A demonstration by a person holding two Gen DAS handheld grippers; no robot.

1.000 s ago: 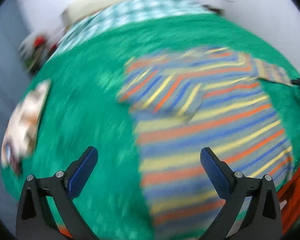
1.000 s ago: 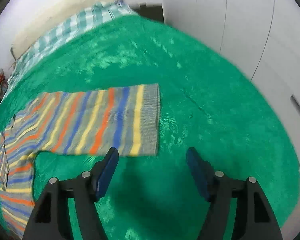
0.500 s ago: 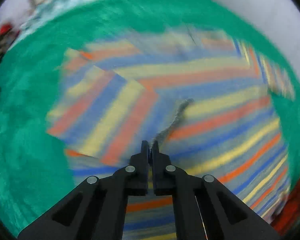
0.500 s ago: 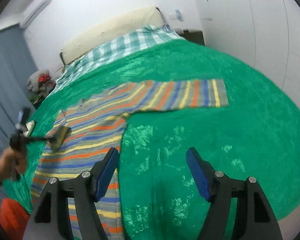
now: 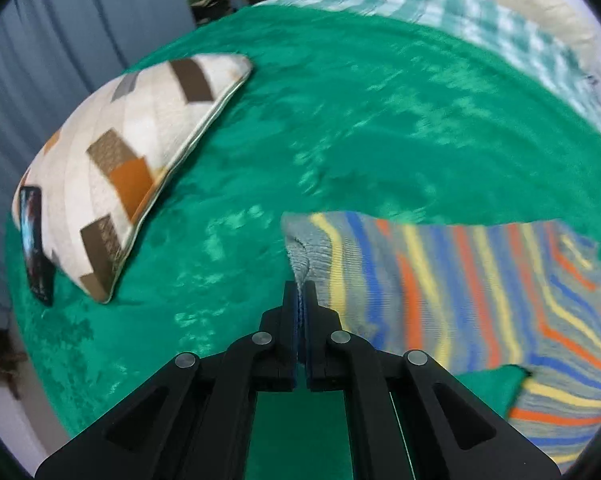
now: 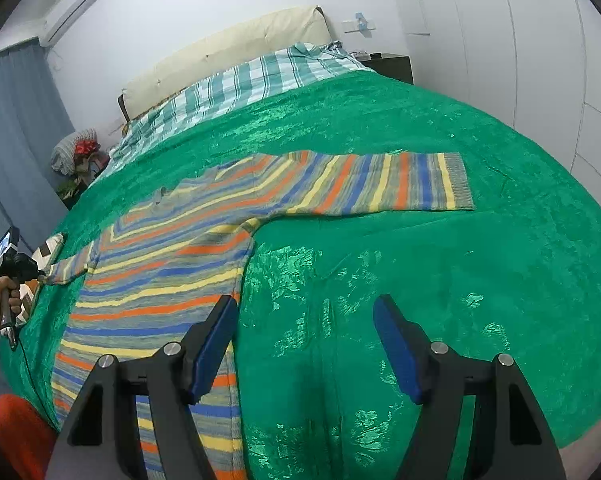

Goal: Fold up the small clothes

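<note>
A small striped sweater (image 6: 172, 248), grey with orange, blue and yellow stripes, lies flat on a green bedspread (image 6: 420, 272). Its right sleeve (image 6: 384, 184) is stretched out to the right. My left gripper (image 5: 300, 292) is shut on the grey cuff (image 5: 304, 248) of the left sleeve and holds it pulled out to the left; it also shows in the right wrist view (image 6: 40, 274). My right gripper (image 6: 304, 344) is open and empty, above the bedspread just right of the sweater's body.
A patterned cream and brown pillow (image 5: 124, 152) lies on the bedspread left of the held cuff, with a dark phone-like object (image 5: 34, 248) at its near end. A checked sheet (image 6: 236, 88) and headboard lie at the far end. An orange item (image 6: 20, 436) sits at the bed's near left corner.
My left gripper closed on the folded-in left sleeve's cuff and drew it out to the left, unfolding it. My right gripper rose and pulled back from the right sleeve, still open.
</note>
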